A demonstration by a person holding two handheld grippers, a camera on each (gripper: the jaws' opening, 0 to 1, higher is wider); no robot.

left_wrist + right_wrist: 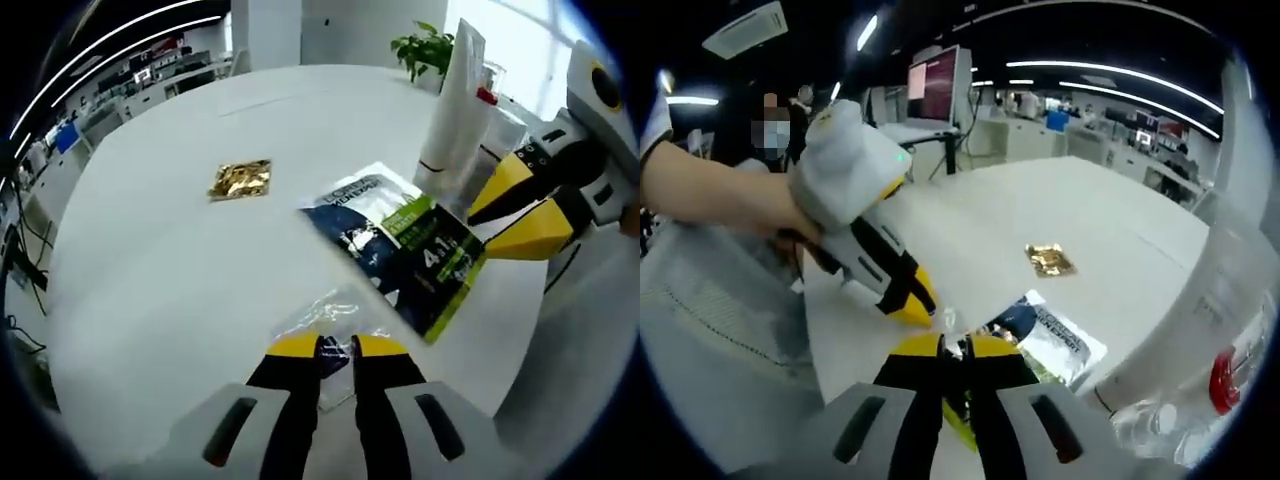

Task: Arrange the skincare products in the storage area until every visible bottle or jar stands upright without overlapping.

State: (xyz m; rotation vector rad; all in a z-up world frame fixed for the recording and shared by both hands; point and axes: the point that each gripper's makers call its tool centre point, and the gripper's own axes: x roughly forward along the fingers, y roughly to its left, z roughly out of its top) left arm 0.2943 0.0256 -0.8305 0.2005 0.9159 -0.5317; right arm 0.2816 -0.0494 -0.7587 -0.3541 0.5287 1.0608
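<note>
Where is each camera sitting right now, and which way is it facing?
Left gripper view: rides the left tongs, facing across the round white table; right tongs enter from the right.
Right gripper view: rides the right tongs, facing back; left tongs and forearm show.
Shared: dark-and-green flat packet, gold foil sachet.

The flat packet (400, 245) carries a large "4" with smaller digits on its green part; its other print is unreadable.
</note>
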